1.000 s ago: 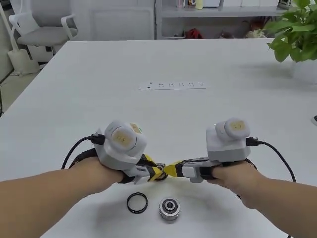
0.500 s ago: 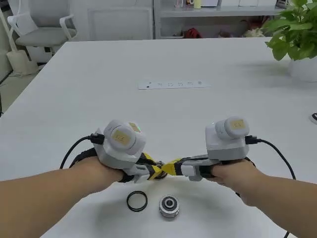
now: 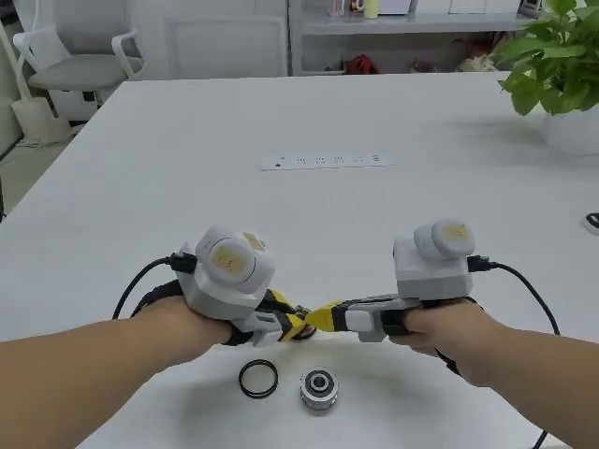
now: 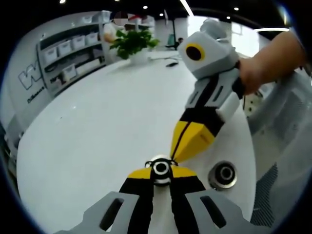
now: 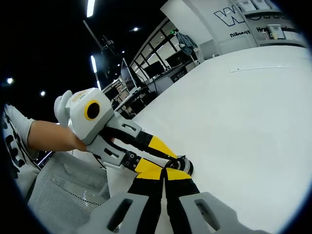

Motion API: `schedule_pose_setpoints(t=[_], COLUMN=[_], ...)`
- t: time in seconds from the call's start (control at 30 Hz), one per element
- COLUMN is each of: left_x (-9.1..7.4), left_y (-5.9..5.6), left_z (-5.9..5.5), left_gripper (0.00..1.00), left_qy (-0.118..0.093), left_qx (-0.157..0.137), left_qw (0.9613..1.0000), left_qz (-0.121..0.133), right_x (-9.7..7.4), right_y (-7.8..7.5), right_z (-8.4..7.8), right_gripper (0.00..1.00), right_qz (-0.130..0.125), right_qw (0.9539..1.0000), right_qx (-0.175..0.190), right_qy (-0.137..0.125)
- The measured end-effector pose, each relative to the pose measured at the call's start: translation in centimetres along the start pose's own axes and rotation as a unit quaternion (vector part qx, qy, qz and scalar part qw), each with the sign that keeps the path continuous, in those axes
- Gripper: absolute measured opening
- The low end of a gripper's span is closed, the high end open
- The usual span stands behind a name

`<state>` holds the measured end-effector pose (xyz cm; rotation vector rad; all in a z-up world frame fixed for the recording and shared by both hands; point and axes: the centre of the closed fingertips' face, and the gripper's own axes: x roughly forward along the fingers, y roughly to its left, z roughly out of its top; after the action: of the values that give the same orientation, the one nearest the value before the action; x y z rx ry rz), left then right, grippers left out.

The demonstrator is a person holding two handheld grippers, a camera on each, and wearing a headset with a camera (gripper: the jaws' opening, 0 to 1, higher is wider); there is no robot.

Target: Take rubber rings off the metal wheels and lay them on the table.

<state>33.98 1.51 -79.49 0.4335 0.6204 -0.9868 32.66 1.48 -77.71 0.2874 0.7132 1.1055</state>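
Above the white worktop (image 3: 281, 112), the left gripper's (image 3: 295, 327) fingers clamped a small metal wheel (image 4: 161, 167); the right gripper's (image 3: 320, 320) fingers were closed at its rim. A skewed pull could have jerked it loose.

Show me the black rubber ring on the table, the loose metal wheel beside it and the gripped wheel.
Black rubber ring (image 3: 241, 380): head view, left side of its band.
Loose metal wheel (image 3: 320, 384): head view, its hub.
Gripped metal wheel (image 4: 160, 168): left gripper view, its face.
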Motion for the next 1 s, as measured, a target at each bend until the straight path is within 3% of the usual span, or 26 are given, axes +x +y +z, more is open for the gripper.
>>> schedule_pose_setpoints(t=[0.13, 0.37, 0.57, 0.73, 0.87, 1.0], left_x=[0.0, -0.1, -0.2, -0.6, -1.2, -1.7], left_y=[0.0, -0.1, -0.1, -0.4, -1.5, -1.7], left_z=[0.0, 0.0, 0.2, -0.2, -0.6, -0.3], left_gripper=[0.12, 0.13, 0.17, 0.23, 0.33, 0.37], left_qy=[0.000, -0.005, -0.005, -0.003, 0.002, -0.011], left_qx=[-0.001, -0.006, 0.019, 0.021, 0.036, 0.031], left_qw=[1.0000, 1.0000, 0.9998, 0.9997, 0.9987, 0.9986], left_qz=[0.000, 0.001, 0.007, -0.013, -0.036, -0.042], right_x=[-0.1, 0.1, 0.2, 0.2, 0.2, 0.3], right_y=[0.0, -0.7, -0.6, -0.8, -0.9, -0.9], right_z=[0.0, -0.2, -0.1, 0.0, -0.1, 0.0], right_gripper=[0.00, 0.00, 0.00, 0.00, 0.00, 0.00], right_qz=[0.003, -0.025, -0.029, -0.031, -0.033, -0.033], right_qw=[1.0000, 0.9996, 0.9995, 0.9994, 0.9993, 0.9994], right_qx=[0.007, -0.007, -0.012, -0.013, -0.013, -0.013], right_qy=[-0.002, 0.006, 0.004, 0.005, 0.006, 0.005])
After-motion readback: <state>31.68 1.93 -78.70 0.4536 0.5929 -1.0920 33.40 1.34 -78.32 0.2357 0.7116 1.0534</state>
